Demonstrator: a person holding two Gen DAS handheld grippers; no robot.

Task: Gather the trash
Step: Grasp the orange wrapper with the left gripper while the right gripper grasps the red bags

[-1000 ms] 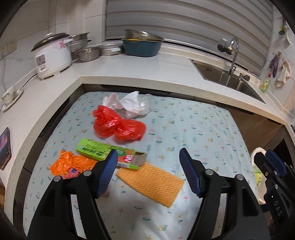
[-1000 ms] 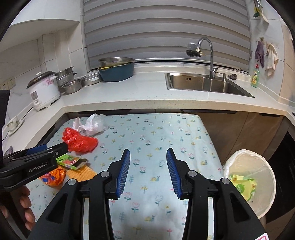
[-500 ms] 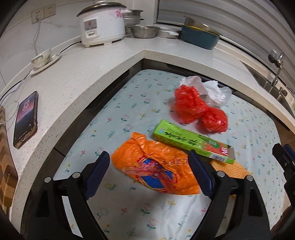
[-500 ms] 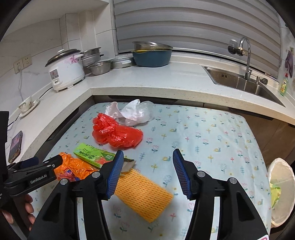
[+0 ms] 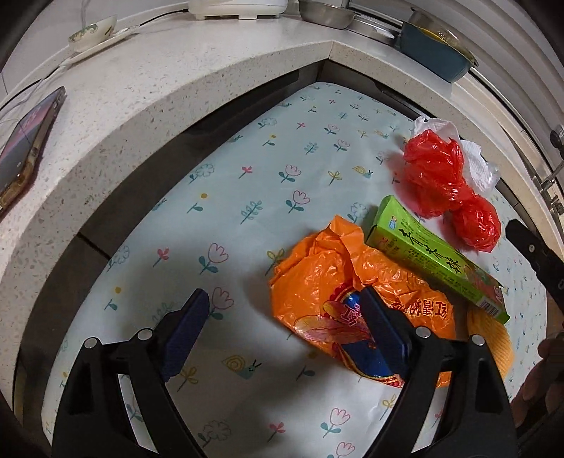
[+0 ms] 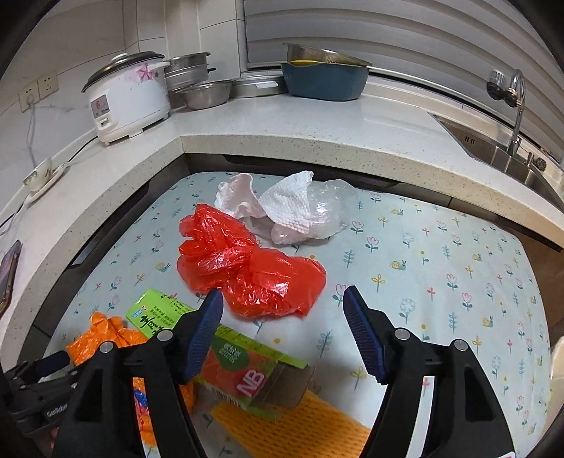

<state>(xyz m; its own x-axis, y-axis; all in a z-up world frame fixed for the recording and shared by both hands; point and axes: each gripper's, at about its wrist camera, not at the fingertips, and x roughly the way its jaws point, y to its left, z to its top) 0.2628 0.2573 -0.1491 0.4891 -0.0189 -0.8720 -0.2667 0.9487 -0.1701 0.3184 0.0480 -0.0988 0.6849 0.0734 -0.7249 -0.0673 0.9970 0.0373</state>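
Trash lies on a flower-print tablecloth [image 5: 246, 169]. A crumpled orange plastic bag [image 5: 317, 278] lies under my open left gripper [image 5: 282, 317]; its right finger [image 5: 380, 324] is over the bag, the left finger over bare cloth. A green carton [image 5: 430, 253] and a red plastic bag [image 5: 440, 176] lie beyond. My right gripper [image 6: 283, 331] is open and empty, above the red bag [image 6: 246, 264] and the green carton [image 6: 232, 345]. White tissue and clear plastic [image 6: 292, 208] lie behind the red bag. An orange mesh sheet [image 6: 299, 426] lies under the carton.
An L-shaped stone counter [image 6: 282, 123] wraps the table's back and left. On it are a rice cooker [image 6: 127, 95], steel bowls [image 6: 208, 91], a blue basin [image 6: 324, 77], a cup on a saucer [image 5: 91, 33] and a phone [image 5: 28, 144]. A sink [image 6: 500, 148] is at the right.
Both grippers moved forward and lower toward the trash. The left gripper shifted left, so the orange bag is now under its right finger. The right gripper has closed in on the red bag and carton.
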